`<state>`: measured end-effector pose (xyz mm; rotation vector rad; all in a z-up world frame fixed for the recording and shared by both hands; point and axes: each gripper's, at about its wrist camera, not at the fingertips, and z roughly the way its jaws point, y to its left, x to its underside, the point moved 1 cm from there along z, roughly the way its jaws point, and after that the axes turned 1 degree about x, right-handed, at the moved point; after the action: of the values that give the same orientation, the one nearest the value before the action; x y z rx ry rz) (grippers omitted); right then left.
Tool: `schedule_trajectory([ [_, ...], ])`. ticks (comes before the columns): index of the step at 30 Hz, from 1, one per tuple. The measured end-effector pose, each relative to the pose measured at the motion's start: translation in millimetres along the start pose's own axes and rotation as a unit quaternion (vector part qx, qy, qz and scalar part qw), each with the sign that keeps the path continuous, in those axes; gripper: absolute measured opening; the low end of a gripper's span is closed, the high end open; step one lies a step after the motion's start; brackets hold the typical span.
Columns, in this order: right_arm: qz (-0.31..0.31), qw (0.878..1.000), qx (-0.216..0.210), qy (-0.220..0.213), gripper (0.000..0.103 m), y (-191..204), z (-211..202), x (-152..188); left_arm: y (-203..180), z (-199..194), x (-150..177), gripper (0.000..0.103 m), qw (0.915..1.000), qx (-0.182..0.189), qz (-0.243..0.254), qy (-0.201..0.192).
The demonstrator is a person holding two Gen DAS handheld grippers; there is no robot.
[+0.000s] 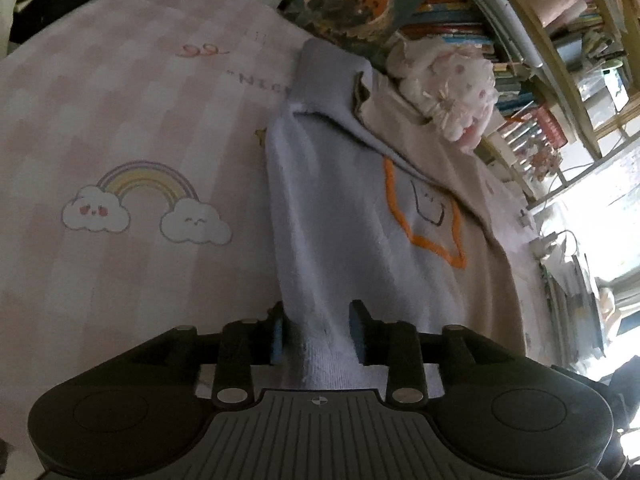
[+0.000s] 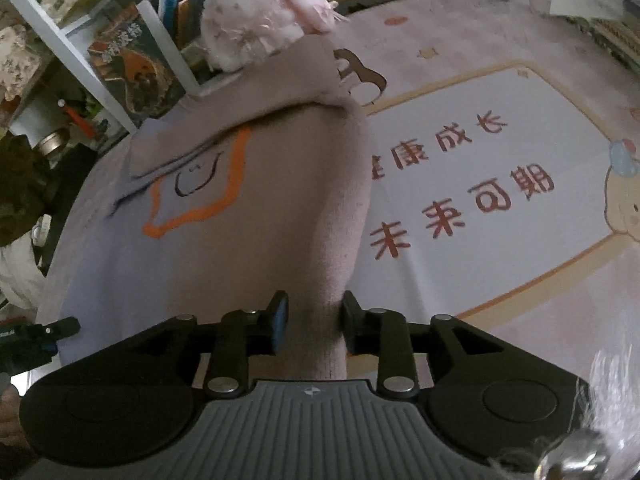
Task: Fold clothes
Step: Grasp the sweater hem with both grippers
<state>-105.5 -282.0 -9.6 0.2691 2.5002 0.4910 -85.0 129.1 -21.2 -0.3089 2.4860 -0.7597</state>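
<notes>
Left gripper (image 1: 318, 330) and right gripper (image 2: 313, 322): each clamped on sweater (image 1: 360, 216) hem, near mat (image 1: 120, 120) edge. Step: lengthwise fold; next, carry hem toward collar.

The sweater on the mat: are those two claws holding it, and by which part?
Yes. The left gripper pinches the lavender-and-beige knit sweater's lavender bottom corner; the right gripper pinches its beige bottom corner.

Occlusions and cut-offs, both wrist views

We cannot read the motion-blurred book spines (image 1: 532, 120); the sweater (image 2: 224, 216) hides the plush toy's (image 2: 256, 20) lower half.
</notes>
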Motion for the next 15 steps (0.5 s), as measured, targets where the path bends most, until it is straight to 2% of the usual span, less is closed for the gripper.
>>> schedule_trajectory([
  [2, 0.003, 1.0, 0.0, -0.001, 0.028, -0.4, 1.1, -0.1, 0.6, 2.3, 0.4, 0.032, 1.0, 0.002, -0.004, 0.004],
  [4, 0.001, 1.0, 0.003, 0.0, 0.027, 1.2, 2.4, -1.0, 1.6, 3.7, 1.7, 0.028, 0.9999, 0.007, -0.007, 0.005],
  [5, 0.0, 1.0, 0.004, 0.001, 0.024, 2.0, 3.0, -1.5, 1.7, 4.4, 1.5, 0.021, 0.9999, 0.006, -0.009, 0.005],
  [6, -0.002, 1.0, 0.008, 0.003, 0.012, 2.6, 3.6, -1.7, 1.6, 5.8, 1.3, 0.012, 0.9999, 0.001, -0.009, 0.007],
  [7, -0.003, 1.0, 0.012, 0.005, 0.011, 2.5, 3.9, -1.8, 1.6, 6.9, 1.3, 0.005, 0.9999, -0.003, -0.009, 0.008],
  [12, -0.005, 1.0, 0.005, 0.011, 0.01, 0.5, -7.2, 1.2, 1.1, -4.3, 5.5, 0.005, 0.9999, 0.003, 0.006, 0.009],
  [15, -0.011, 1.0, 0.004, 0.021, 0.01, -0.5, -15.7, 7.4, -0.6, -11.8, 9.6, 0.005, 0.9994, 0.016, 0.018, 0.025],
])
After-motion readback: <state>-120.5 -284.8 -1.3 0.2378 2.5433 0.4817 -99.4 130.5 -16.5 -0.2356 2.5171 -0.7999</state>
